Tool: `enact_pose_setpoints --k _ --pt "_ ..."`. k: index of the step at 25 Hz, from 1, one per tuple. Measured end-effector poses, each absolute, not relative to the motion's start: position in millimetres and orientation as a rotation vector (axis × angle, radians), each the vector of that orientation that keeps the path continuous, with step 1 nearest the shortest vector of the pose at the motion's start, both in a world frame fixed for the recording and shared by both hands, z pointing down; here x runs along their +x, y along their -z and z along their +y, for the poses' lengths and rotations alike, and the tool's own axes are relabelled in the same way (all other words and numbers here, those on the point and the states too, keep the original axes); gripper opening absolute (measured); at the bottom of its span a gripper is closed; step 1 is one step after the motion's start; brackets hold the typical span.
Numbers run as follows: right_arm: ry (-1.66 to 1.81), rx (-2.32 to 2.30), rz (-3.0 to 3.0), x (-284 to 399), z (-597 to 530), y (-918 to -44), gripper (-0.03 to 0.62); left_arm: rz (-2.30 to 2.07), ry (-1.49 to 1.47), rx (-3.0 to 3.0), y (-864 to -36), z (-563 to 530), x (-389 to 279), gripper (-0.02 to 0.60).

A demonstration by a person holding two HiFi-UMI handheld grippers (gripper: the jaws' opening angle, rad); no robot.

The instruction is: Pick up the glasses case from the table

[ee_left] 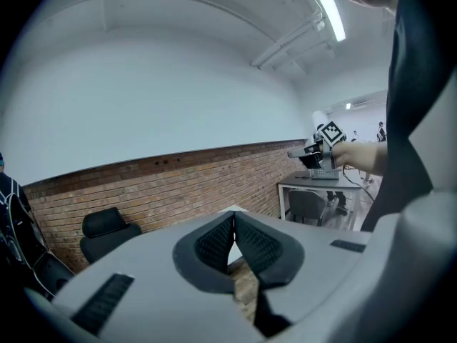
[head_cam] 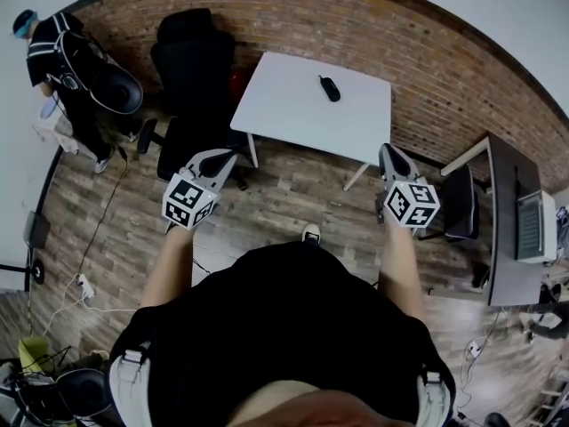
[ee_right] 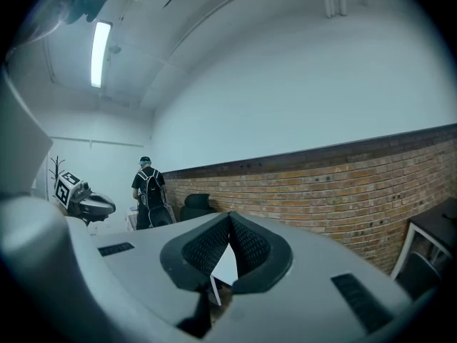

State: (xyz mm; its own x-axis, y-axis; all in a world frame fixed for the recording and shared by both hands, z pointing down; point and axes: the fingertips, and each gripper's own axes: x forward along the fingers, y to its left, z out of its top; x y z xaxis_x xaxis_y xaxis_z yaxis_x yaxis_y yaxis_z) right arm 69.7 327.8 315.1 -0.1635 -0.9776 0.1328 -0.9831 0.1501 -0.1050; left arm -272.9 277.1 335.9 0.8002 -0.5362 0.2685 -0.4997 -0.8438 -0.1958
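A small black glasses case lies on the white table near its far right part, seen in the head view. Both grippers are held well short of the table, over the wooden floor. My left gripper is shut with nothing in it, its tips meeting in the left gripper view. My right gripper is also shut and empty, tips together in the right gripper view. A sliver of the white table shows through the gap below each pair of pads.
A black office chair stands left of the table against the brick wall. A person in black stands at far left. A dark desk with a chair sits at right. Cables and a power strip lie on the floor at left.
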Motion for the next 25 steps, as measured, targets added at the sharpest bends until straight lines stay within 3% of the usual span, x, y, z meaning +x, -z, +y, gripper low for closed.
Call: enact_pose_setpoints --k 25 --pt "-0.329 2.016 -2.313 130.6 256.2 -341.4 0.015 0.770 0.593 -2.906 -366.2 217.3 -204.9 0.009"
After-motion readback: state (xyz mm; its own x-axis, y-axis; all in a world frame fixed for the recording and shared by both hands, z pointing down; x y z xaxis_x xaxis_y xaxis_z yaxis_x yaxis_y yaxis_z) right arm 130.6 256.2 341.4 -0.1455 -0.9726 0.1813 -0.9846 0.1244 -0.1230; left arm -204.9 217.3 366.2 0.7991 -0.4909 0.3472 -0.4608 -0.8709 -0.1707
